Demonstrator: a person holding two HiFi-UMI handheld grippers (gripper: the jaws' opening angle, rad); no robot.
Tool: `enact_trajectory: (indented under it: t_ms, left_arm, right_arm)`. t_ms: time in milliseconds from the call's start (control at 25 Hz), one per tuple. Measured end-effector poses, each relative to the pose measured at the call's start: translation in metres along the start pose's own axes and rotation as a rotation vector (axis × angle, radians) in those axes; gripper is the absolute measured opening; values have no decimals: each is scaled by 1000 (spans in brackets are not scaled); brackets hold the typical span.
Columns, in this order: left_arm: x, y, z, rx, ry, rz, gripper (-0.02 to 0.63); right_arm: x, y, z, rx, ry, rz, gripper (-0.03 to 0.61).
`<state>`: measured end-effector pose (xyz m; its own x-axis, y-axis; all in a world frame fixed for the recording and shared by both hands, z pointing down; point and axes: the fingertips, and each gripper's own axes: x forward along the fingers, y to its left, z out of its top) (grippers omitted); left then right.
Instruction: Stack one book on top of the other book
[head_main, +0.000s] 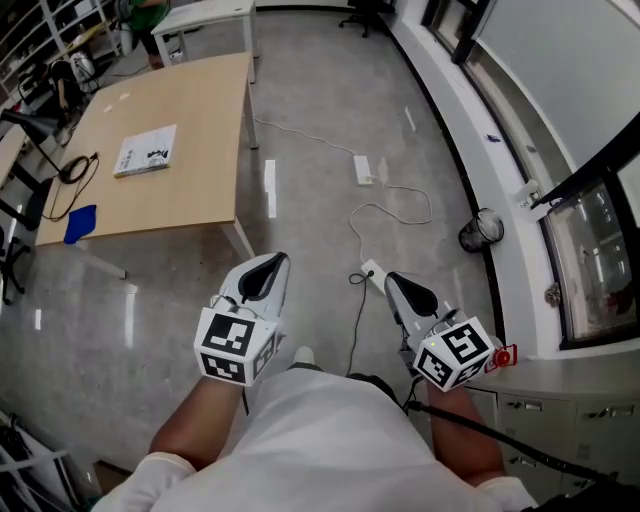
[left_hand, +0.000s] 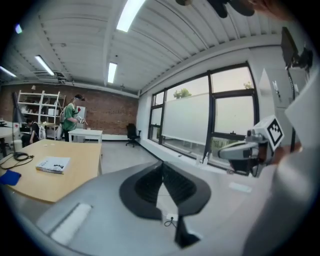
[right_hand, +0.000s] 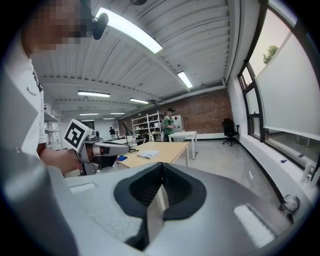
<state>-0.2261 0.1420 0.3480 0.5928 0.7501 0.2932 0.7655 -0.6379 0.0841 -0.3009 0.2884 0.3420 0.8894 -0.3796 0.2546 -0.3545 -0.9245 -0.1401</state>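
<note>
Left claw (head_main: 265, 268) and right claw (head_main: 403, 287) are both closed, each with its jaws pressed together and nothing between them. The person holds them side by side, close to the body and above the grey floor (head_main: 320, 110).

Far to the left stands the wooden bench (head_main: 190, 190), well apart from both claws. At its near left edge lies a blue cloth (head_main: 81, 223), with a coiled black cable (head_main: 75, 172) just beyond it. Right of the cable, towards the middle of the bench, a white-covered book (head_main: 146, 151) lies flat, touched by neither claw. The left gripper view shows the same book (left_hand: 53, 164) on the bench, with a person in green (left_hand: 71, 118) standing beside a white table (left_hand: 86, 134) far behind it.

On the floor to the right of the bench lie a white power strip (head_main: 362, 169) and a looping white cord (head_main: 400, 205). Further right, against the base of the window wall, sits a round dark object (head_main: 481, 230) that cannot be identified.
</note>
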Motion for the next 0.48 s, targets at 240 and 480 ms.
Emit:
enact_trajectory:
  t_ms: [240,480]
  left_arm:
    - [39,36,2,-26,37,38,8]
    - [96,78,10,-57,68,117,8]
  right_arm:
    - [49,-33,10,-19,28,34,2]
    - [115,-96,25,3,20,86,1]
